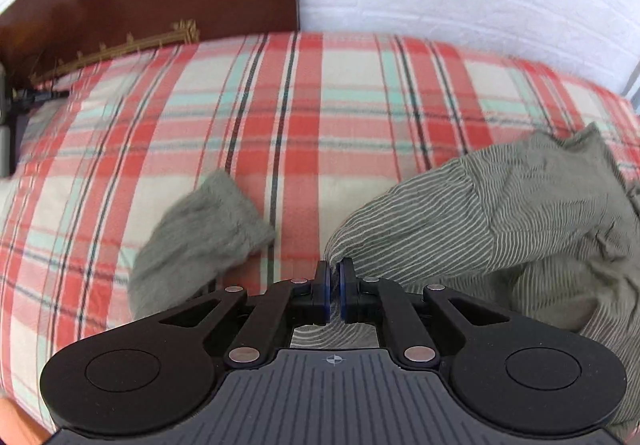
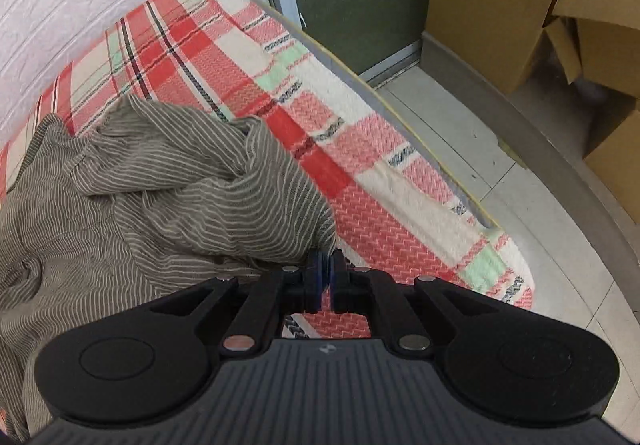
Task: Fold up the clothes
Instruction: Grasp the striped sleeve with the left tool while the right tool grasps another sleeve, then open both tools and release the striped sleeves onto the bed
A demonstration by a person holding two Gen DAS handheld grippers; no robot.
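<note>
Two grippers were pinched on one striped shirt [image 1: 500,213], which lay bunched on the plaid blanket [image 1: 280,105] covering the bed. In the left wrist view, the left gripper [image 1: 334,271] had its jaws clamped tight on a thin edge of the cloth, with the body of the shirt trailing off to the right and a loose sleeve [image 1: 204,229] hanging blurred to the left. In the right wrist view, the right gripper [image 2: 325,261] was likewise clenched on a fold at the shirt's near edge, close to the side of the bed; beyond that side were the tiled floor [image 2: 460,133] and some cardboard boxes [image 2: 560,5].

The step in hand looked like spreading the shirt flat before any fold. To do it well, both grips should stay firm while the hands draw apart until the cloth between them goes taut, since the middle was heavily crumpled. The pinches were small, so a sudden tug could slip the fabric free; a steady pull would be safer. The shirt should be laid down towards the middle of the blanket, away from the bed's edge, so no part slides off. The loose sleeve would need to land clear of the body, not trapped under it.
</note>
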